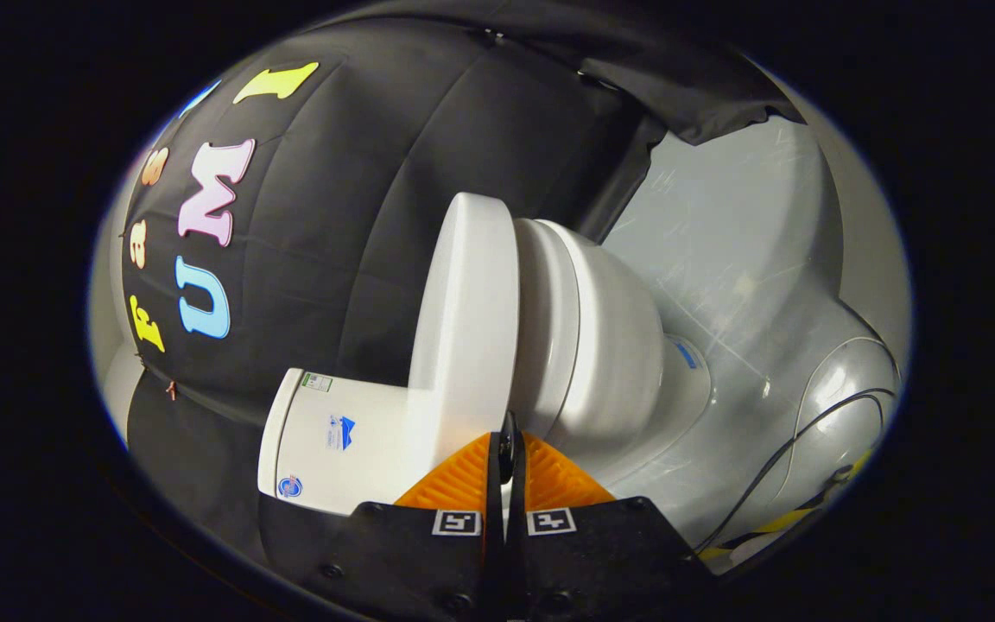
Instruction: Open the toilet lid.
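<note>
Black cloth [359,216] hangs as the booth wall across the upper left of the frame, and a pale grey floor [722,259] fills the right side, so I am looking at the scene rolled on its side. From my seat I see the white toilet [584,345] in the middle of the frame, its cistern [333,449] at lower left against the cloth and its bowl swelling toward the right. I see the toilet lid [467,320] as a flat white slab just left of centre, lying against the seat and bowl with no gap that I can make out, so it reads as not yet opened. My gripper [508,441] sits at bottom centre with its fingers [463,479] drawn together, just a thin slit between them, clamping nothing; their tips sit right at the hinge end of the lid, though I cannot tell whether they touch it. Dark cables [795,445] trail over the floor at lower right.
</note>
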`<action>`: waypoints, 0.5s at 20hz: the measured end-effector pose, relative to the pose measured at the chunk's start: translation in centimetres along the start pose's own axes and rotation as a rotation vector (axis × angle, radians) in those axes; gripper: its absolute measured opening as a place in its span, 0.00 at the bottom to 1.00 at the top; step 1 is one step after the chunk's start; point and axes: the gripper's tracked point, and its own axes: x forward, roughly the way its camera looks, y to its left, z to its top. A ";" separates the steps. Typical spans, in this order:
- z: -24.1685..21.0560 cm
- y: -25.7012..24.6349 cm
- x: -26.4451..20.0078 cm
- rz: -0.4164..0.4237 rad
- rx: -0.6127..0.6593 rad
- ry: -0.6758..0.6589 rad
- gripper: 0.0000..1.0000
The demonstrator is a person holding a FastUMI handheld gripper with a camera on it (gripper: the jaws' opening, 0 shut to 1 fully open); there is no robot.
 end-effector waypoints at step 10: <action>0.4 5.0 -1.7 -0.046 -0.118 -0.034 0.05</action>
